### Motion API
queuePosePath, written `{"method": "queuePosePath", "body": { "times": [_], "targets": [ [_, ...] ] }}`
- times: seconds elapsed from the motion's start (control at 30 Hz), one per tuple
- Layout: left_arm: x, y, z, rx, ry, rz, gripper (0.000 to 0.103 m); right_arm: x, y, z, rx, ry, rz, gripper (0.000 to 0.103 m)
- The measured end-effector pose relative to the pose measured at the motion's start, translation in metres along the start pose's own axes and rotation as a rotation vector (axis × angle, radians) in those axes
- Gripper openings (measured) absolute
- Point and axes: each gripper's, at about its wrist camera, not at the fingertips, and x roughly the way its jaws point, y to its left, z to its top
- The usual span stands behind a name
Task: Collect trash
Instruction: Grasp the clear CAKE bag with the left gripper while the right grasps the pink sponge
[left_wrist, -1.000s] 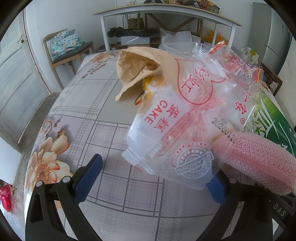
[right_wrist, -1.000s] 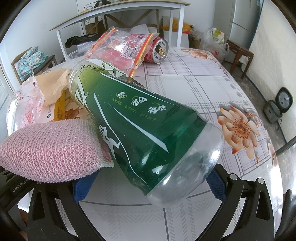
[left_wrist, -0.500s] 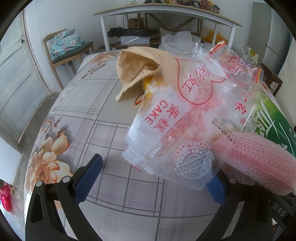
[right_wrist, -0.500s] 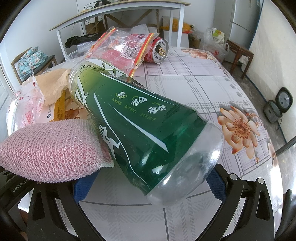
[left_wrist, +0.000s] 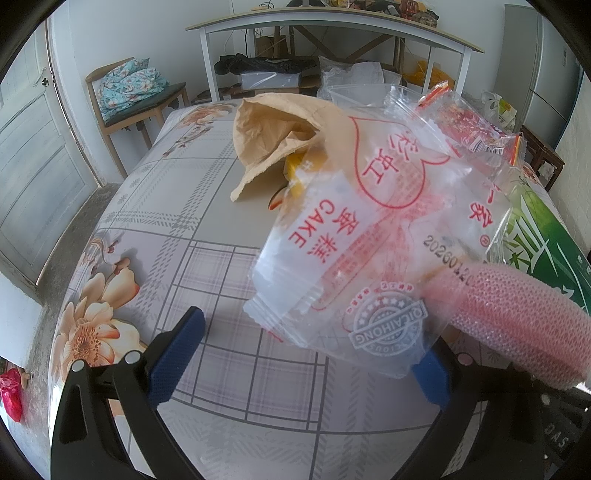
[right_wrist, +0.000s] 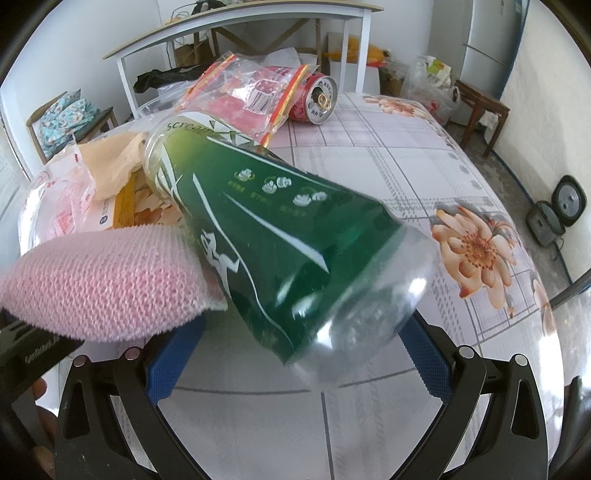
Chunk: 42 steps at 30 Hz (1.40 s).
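Left fingers (left_wrist: 177, 352) spread wide, released, clear cake wrapper (left_wrist: 354, 251) lying between them on the counter (left_wrist: 177, 229). Right fingers (right_wrist: 173, 363) also released, either side of a green-labelled plastic bottle (right_wrist: 280, 240) on its side, base toward camera. Pink mesh scrubber (right_wrist: 107, 280) touching bottle's left flank. Brown paper bag (left_wrist: 280, 133) behind wrapper; red can (right_wrist: 317, 98) near counter's far edge
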Motion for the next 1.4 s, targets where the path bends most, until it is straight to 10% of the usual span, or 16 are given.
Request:
{"method": "queuePosePath", "body": {
  "times": [0.57, 1.03, 1.13, 1.4],
  "targets": [
    [-0.067, 0.050, -0.037, 0.106, 0.017, -0.027, 0.099, -0.057, -0.026, -0.036, -0.038, 0.018, 0.039, 0.097],
    [-0.050, 0.003, 0.036, 0.359, -0.129, -0.313, 0.096, -0.073, 0.013, -0.036, -0.187, -0.027, 0.124, 0.097],
    [-0.027, 0.004, 0.039, 0.365, -0.029, -0.360, 0.051, -0.068, 0.015, -0.033, -0.195, -0.023, 0.123, 0.097],
    [-0.053, 0.046, 0.026, 0.225, -0.060, -0.477, 0.015, -0.078, 0.033, -0.029, -0.252, -0.042, 0.207, 0.097]
  ]
}}
